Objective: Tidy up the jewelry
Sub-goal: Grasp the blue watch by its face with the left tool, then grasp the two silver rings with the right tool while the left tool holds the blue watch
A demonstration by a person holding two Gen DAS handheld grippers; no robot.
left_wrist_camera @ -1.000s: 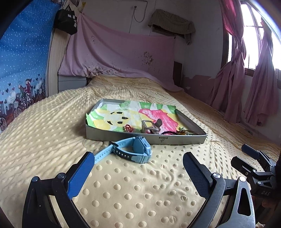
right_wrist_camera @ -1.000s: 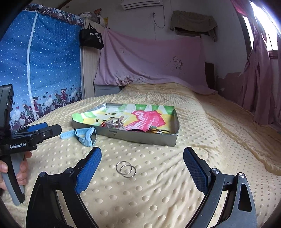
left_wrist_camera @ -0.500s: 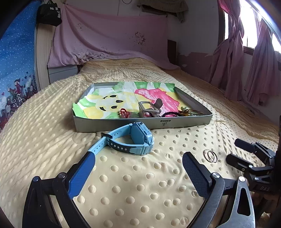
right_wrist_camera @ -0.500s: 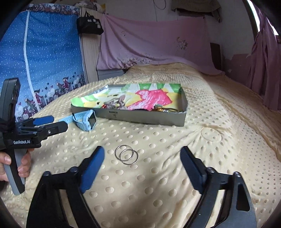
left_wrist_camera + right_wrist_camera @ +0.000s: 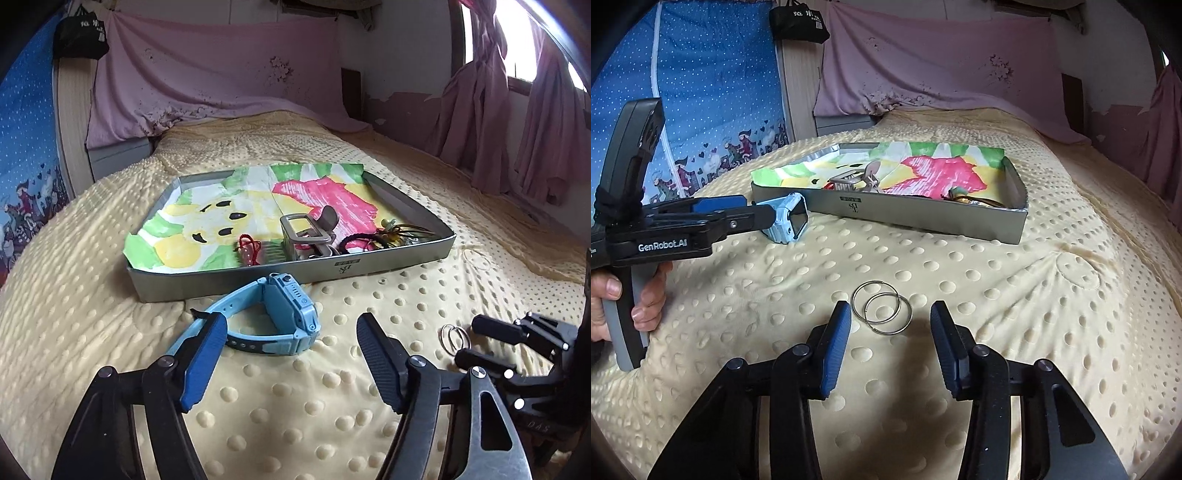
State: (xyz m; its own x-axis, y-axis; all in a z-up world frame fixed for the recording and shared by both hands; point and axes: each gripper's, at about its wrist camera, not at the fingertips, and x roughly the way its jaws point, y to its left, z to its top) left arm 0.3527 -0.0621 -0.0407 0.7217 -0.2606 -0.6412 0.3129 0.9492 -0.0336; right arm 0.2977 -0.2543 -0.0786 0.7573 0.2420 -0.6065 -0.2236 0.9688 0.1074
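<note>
Blue watch, two rings beside tray

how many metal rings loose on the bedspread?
2. Both metal rings lie overlapping on the bedspread, just ahead of the right tool, between its closing jaws, not yet gripped. Others might be hidden inside the tray.

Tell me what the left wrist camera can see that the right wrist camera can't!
Only the left wrist view shows the window and the red cord in the tray.

Only the right wrist view shows the person's hand on the left claw's handle and the watch's dark screen.

Both show the blue watch, the two silver rings, the tray with the coloured drawing, the hair clip and the yellow bedspread. The left claw is closing around the watch, the right claw around the rings; neither presses yet.
</note>
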